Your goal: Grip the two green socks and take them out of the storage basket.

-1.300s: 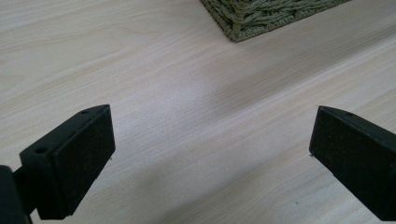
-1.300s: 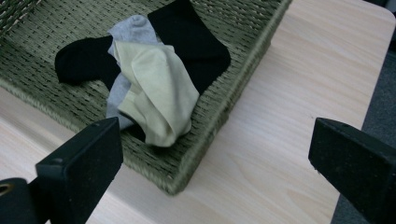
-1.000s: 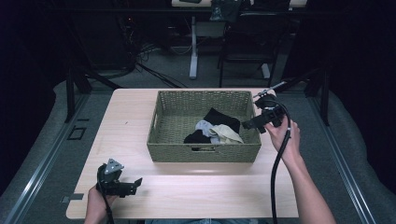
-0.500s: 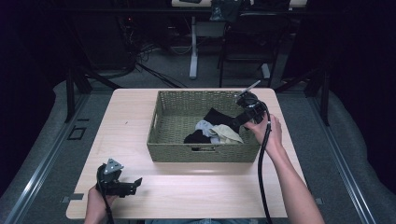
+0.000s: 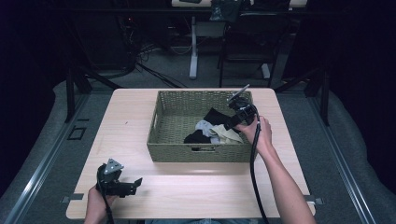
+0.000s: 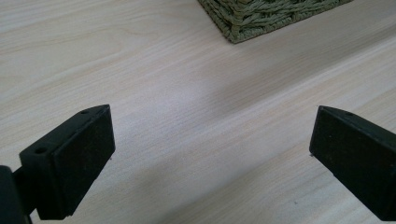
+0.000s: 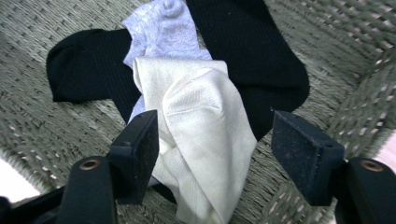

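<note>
Cream sock [image 7: 205,140] lies between the right gripper's [image 7: 215,154] wide fingers [image 7: 140,149], seemingly untouched.

Left gripper [image 6: 210,158]: both black jaws rise from the bottom of the view, one at the lower left, one at the lower right, spread wide apart with nothing between them. Small round hole visible on the top face of each jaw. Inner faces flat, matte, slightly scuffed.

Beneath and beyond the jaws: light wooden table [image 6: 187,84], pale grain running in long streaks across the view. A soft bright patch of reflected light sits on the wood near the middle.

Top right edge of the view: one corner of a woven olive-green basket [image 6: 266,16], standing on the table, well apart from the jaws. Contents not visible from here.
</note>
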{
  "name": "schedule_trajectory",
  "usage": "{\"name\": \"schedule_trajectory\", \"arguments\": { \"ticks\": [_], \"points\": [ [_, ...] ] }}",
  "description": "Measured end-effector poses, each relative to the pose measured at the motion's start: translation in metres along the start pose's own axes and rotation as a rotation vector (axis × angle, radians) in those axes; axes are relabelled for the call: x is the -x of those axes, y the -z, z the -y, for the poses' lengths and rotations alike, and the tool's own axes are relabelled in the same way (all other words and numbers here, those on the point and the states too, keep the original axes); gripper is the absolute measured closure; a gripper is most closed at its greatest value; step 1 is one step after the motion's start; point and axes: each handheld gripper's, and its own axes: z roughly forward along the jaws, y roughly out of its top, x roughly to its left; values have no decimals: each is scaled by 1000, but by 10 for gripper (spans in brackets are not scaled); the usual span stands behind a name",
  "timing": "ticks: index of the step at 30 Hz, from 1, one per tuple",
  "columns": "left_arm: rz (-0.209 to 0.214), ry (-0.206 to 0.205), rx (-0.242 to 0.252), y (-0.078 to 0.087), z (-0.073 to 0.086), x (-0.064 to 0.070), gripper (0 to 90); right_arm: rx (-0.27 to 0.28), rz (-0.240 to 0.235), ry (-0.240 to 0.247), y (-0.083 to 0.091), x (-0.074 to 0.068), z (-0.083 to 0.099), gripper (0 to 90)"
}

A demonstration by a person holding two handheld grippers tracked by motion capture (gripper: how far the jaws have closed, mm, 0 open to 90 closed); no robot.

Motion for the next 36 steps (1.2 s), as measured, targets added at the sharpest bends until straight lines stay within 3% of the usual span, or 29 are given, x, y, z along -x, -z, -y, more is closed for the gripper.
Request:
{"name": "schedule_trajectory", "arguments": {
  "ticks": [25, 27, 32, 34, 36],
  "points": [
    [5, -3, 1, 1, 0, 0, 2, -108, -16, -74, -42, 5, -9, 445],
    [4, -3, 1, 1, 0, 0, 2, -133, -18, -64, -43, 6, -11, 502],
    [3, -3, 3, 1, 0, 0, 2, -146, -36, -63, -43, 5, -11, 778],
    [3, -2, 4, 1, 0, 0, 2, -142, -41, -49, -36, 5, -11, 851],
    [3, -2, 5, 1, 0, 0, 2, -114, -40, -61, -31, 3, -10, 860]
  ]
}}
